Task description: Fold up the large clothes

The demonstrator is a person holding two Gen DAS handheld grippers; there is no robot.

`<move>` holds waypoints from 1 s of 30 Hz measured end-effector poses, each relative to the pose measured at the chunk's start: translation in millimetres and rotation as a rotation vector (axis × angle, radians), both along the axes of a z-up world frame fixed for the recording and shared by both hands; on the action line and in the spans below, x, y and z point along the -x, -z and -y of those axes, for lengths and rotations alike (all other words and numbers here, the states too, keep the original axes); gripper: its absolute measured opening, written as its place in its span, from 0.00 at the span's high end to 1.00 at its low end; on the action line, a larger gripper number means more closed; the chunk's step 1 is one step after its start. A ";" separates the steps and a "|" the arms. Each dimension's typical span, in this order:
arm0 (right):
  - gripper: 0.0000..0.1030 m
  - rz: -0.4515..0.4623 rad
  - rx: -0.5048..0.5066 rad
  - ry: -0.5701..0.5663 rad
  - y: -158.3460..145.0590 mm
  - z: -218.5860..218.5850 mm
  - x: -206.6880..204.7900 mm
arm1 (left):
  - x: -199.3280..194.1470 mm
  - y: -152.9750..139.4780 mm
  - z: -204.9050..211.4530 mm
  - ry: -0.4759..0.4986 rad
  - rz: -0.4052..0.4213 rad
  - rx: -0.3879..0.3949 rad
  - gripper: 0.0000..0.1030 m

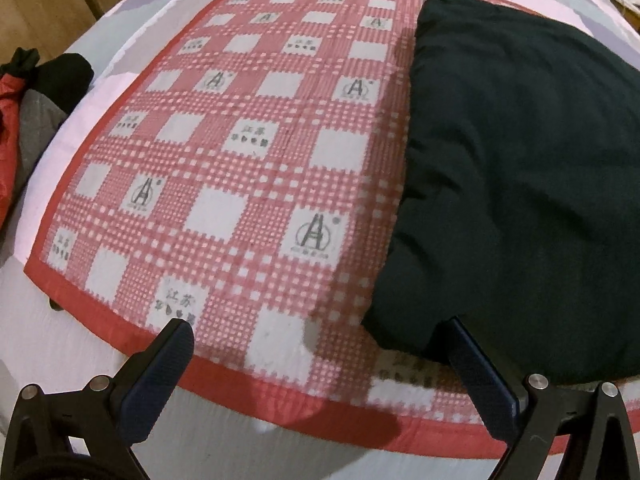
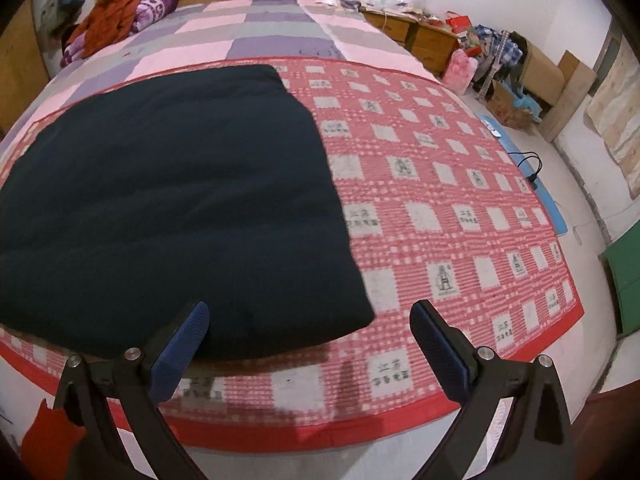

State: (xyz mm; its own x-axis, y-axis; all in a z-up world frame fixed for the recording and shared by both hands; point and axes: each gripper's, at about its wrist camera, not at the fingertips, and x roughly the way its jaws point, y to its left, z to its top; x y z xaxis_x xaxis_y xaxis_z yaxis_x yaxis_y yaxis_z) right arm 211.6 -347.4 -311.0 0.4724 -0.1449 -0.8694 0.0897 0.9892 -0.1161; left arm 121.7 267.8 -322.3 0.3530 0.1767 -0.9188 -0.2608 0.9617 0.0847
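Note:
A large black padded garment [image 1: 520, 168] lies folded into a thick rectangle on the red-and-white checked mat [image 1: 240, 160]. In the left wrist view it fills the right side, and my left gripper [image 1: 318, 326] stands open just before its near left corner, holding nothing. In the right wrist view the same black garment [image 2: 172, 208] covers the left half of the checked mat [image 2: 440, 220]. My right gripper [image 2: 310, 310] is open at the garment's near right corner, its left finger [image 2: 188, 336] over the near hem, the right finger over bare mat.
The mat lies on a bed with a pink, grey and purple patchwork sheet [image 2: 248, 36]. Red, grey and black clothes [image 1: 28, 108] are piled off the mat's left side. More clothes [image 2: 116, 16] lie by the wooden headboard. Bedside cabinets and clutter [image 2: 480, 48] stand to the right.

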 end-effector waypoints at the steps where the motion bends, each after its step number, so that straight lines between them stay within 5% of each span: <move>1: 0.02 -0.004 -0.001 -0.002 0.5 0.1 0.1 | 0.5 0.8 -0.3 0.002 -0.001 -0.001 0.00; 12: 0.02 0.000 -0.030 -0.006 0.1 10.3 -17.9 | -8.6 1.4 -2.2 0.014 0.010 0.037 0.00; 17: 0.02 0.009 -0.081 -0.033 -4.2 26.7 -50.6 | -27.4 -6.7 -11.4 0.012 0.094 0.151 0.00; 22: 0.02 -0.088 -0.149 -0.086 13.7 39.3 -94.4 | -64.9 3.3 -24.2 0.012 0.121 0.291 0.01; 30: 0.00 -0.235 -0.338 -0.148 57.7 53.9 -134.0 | -122.8 46.9 4.8 0.127 -0.009 0.452 0.00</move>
